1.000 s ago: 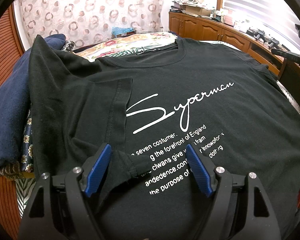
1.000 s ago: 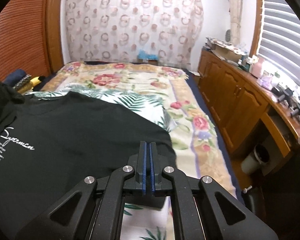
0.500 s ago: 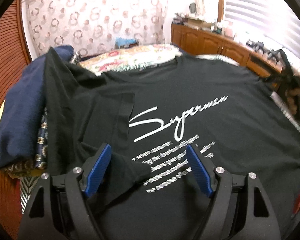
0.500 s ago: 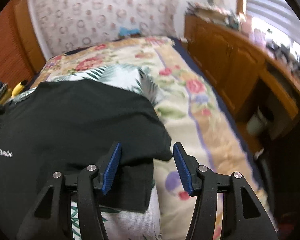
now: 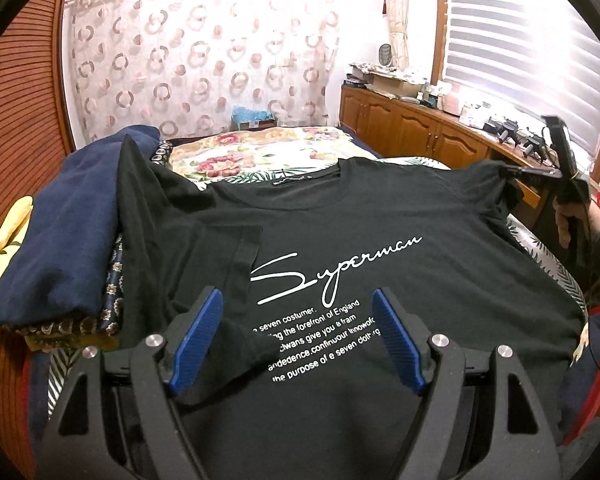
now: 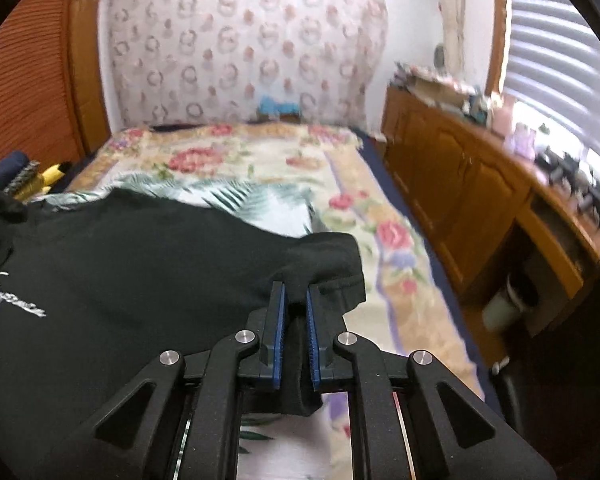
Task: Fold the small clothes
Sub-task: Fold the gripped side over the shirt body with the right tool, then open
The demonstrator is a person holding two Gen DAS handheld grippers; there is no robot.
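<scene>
Since the earlier frame the right gripper [image 6: 296, 304] has shifted onto the right sleeve of the black T-shirt [image 5: 380, 216]; its jaws, spread a moment ago, have just been closing and now pinch a fold of sleeve fabric between the blue pads [image 6: 278, 320]. The sleeve is raised off the bed at that point. In the left wrist view the same gripper appears at far right, gripped by a hand [image 5: 572, 220], with the sleeve tip drawn up toward it.

The left gripper [image 5: 296, 340] has risen slightly above the shirt's lower left area. Its jaws stand wide apart and hold nothing; the folded-in left sleeve lies beneath and between them.

The T-shirt lies front-up on the floral bedspread [image 6: 260, 168], white lettering visible. A navy garment [image 5: 68, 232] sits stacked at the left edge, touching the shirt.
</scene>
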